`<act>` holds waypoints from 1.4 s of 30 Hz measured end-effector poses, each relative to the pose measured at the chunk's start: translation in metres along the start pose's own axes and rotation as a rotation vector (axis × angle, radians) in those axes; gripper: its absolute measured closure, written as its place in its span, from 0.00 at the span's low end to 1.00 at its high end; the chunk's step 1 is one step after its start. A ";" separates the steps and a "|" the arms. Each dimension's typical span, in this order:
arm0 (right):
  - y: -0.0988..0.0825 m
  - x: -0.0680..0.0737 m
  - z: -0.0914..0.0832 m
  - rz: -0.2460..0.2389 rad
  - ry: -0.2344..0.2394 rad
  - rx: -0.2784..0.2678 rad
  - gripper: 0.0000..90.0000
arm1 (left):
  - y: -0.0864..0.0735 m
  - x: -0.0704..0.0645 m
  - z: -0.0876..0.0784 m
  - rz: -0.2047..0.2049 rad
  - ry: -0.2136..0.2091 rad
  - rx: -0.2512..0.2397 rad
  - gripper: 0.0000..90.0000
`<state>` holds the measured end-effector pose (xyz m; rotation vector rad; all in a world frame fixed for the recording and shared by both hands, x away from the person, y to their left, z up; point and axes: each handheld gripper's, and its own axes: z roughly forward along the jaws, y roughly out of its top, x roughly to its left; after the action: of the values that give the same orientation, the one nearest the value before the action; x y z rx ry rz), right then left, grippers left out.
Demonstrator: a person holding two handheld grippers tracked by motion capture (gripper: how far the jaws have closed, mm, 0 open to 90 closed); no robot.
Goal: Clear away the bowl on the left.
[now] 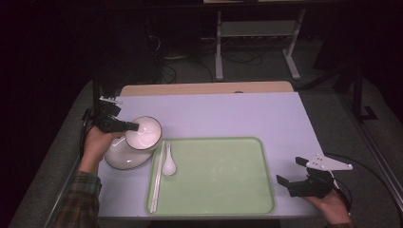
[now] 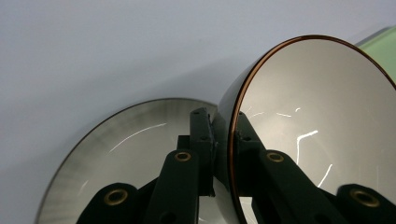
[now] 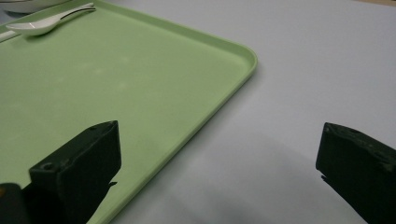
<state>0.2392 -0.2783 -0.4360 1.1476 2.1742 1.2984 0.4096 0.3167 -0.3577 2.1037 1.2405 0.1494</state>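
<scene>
- The white, brown-rimmed ceramic bowl (image 1: 142,133) is clamped by its rim in the left gripper (image 1: 132,127), tilted above the white plate (image 1: 121,156).
- The lifting step is judged underway; next, a level carry to the pale green plastic tray (image 1: 223,190) is called for.
- The right gripper (image 1: 291,172) rests unclenched, holding nothing, beside the tray.

text: none legible | labels: none | brands: none | numbers: none | signs: none
</scene>
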 end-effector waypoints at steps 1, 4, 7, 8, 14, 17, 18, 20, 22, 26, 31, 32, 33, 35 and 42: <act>0.000 0.000 0.000 0.000 0.000 0.000 0.00 | 0.001 -0.002 0.001 0.001 -0.004 0.002 0.92; 0.000 0.000 -0.001 -0.001 0.001 -0.002 0.00 | 0.007 -0.012 0.010 0.021 -0.023 0.008 0.92; 0.000 0.000 -0.001 0.001 0.001 -0.004 0.00 | 0.013 -0.022 0.017 0.044 -0.042 0.019 0.92; 0.000 0.000 -0.001 0.001 0.001 -0.004 0.00 | 0.015 -0.025 0.019 0.046 -0.046 0.018 0.92; 0.000 0.001 -0.001 -0.001 0.004 -0.006 0.00 | 0.028 -0.046 0.036 0.086 -0.081 0.028 0.92; 0.001 0.001 -0.001 -0.001 0.005 -0.008 0.00 | 0.035 -0.057 0.044 0.106 -0.097 0.035 0.92; 0.001 0.001 -0.001 -0.001 0.006 -0.008 0.00 | 0.036 -0.060 0.047 0.110 -0.102 0.036 0.92; 0.000 0.001 -0.001 -0.001 0.007 -0.007 0.00 | 0.041 -0.068 0.054 0.124 -0.116 0.043 0.92; 0.000 0.001 -0.001 -0.001 0.008 -0.007 0.00 | 0.044 -0.075 0.060 0.131 -0.126 0.045 0.92; 0.001 0.001 -0.001 0.001 0.010 -0.010 0.00 | 0.051 -0.088 0.074 0.152 -0.149 0.056 0.92; 0.001 0.001 -0.001 0.000 0.014 -0.010 0.00 | 0.057 -0.105 0.093 0.182 -0.170 0.078 0.92; 0.001 0.002 -0.001 -0.002 0.014 -0.010 0.00 | 0.058 -0.109 0.096 0.187 -0.173 0.082 0.92; 0.001 0.002 -0.001 -0.001 0.015 -0.011 0.00 | 0.059 -0.112 0.100 0.192 -0.179 0.086 0.92; 0.001 0.002 -0.001 -0.001 0.016 -0.009 0.00 | 0.061 -0.119 0.108 0.199 -0.190 0.092 0.92; 0.001 0.002 -0.001 -0.004 0.018 -0.013 0.00 | 0.070 -0.143 0.134 0.225 -0.234 0.113 0.92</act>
<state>0.2377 -0.2771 -0.4345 1.1308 2.1759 1.3241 0.4395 0.1123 -0.3847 2.2802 0.8924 -0.0679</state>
